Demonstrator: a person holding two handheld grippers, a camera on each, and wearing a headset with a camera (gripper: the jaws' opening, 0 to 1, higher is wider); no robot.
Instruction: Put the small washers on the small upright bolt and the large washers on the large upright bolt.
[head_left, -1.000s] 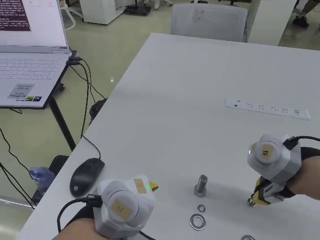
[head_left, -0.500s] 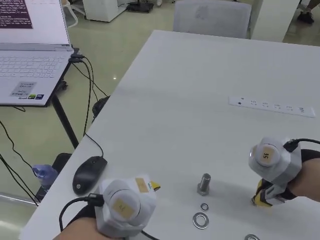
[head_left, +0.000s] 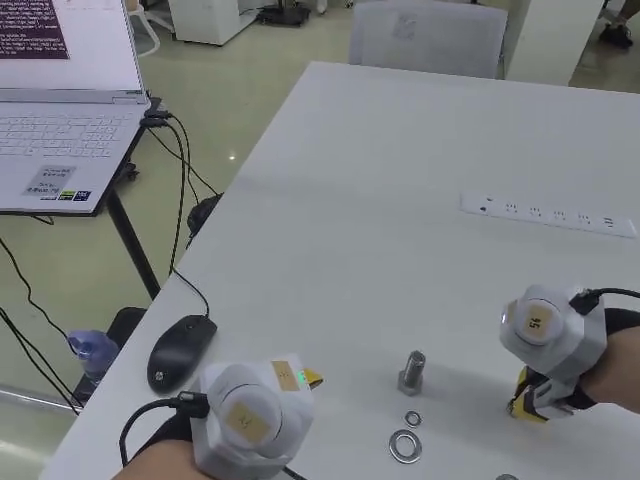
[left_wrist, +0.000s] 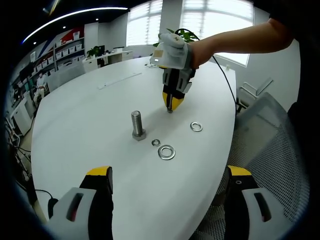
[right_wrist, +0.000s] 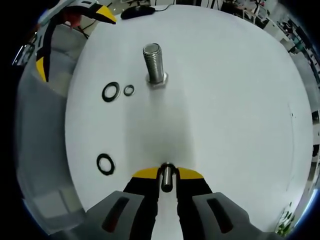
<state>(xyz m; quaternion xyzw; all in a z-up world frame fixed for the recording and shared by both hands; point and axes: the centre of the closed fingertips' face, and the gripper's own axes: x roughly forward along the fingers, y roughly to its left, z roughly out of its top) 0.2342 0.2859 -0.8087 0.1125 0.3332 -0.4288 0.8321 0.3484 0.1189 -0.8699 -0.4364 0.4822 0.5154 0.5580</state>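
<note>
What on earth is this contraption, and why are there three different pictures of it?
There is no robot here: a person holds a pair of tongs in each hand and wears a camera on the head. The head view looks down on a white table. Each round picture comes from a camera riding on one pair of tongs. The left tongs are open and hold nothing. The right tongs are shut on a small bolt. On the table a large bolt stands upright, with a small washer, a large washer and a third washer lying flat near it.
</note>
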